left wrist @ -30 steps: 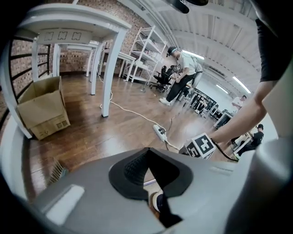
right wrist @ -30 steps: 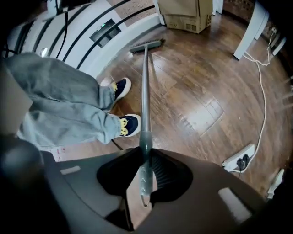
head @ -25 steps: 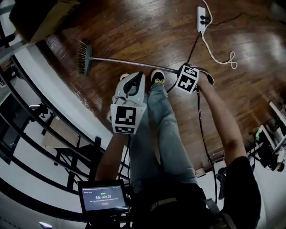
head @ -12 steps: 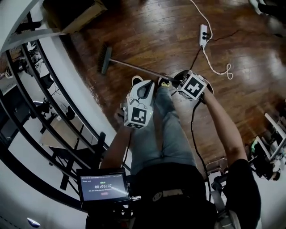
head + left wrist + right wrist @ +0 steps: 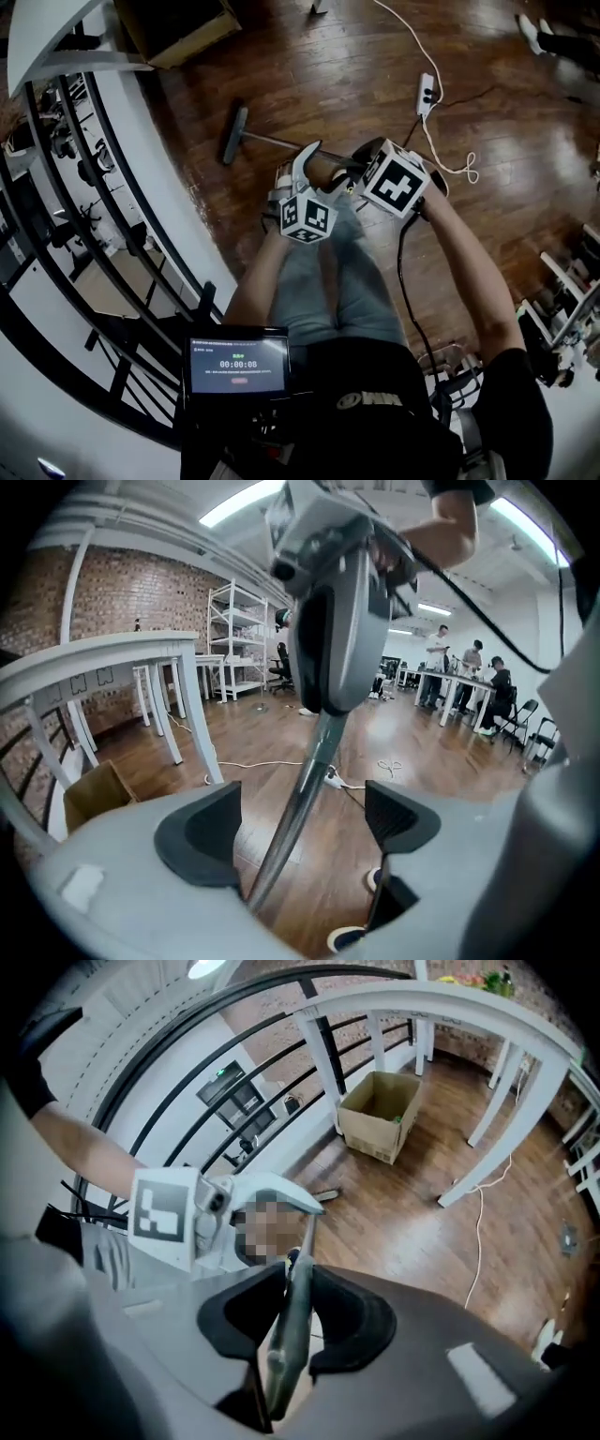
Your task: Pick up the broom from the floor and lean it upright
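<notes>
Head view: broom (image 5: 246, 138) slanting across the wood floor (image 5: 337, 66), brush head (image 5: 232, 134) low at upper left beside the white base of the railing (image 5: 141, 178), handle running right toward frame centre. Both grippers bunched there on its near end, left gripper (image 5: 305, 167) closer to the brush head, right gripper (image 5: 356, 173) just beyond it. No reading of either grip from up here.

Left gripper view: jaws just sprung wide, pads well clear on both sides, handle (image 5: 298, 808) passing bare between them and touched by neither. Released, then, but straddling the stick. Further up the same stick, the right gripper filling the top of the frame.

Right gripper view: clenched on the handle, dark pads pinched against its sides at lower centre. Beyond the jaws, stick pointing up-frame toward the brush head on the boards, cardboard box (image 5: 380, 1115) behind it near the rail.

Judging by that: long axis from brush head at the rail to the right-hand grip, so likely a tip upward pivoting on the brush head, all load on the right, left free to re-grip lower down.
</notes>
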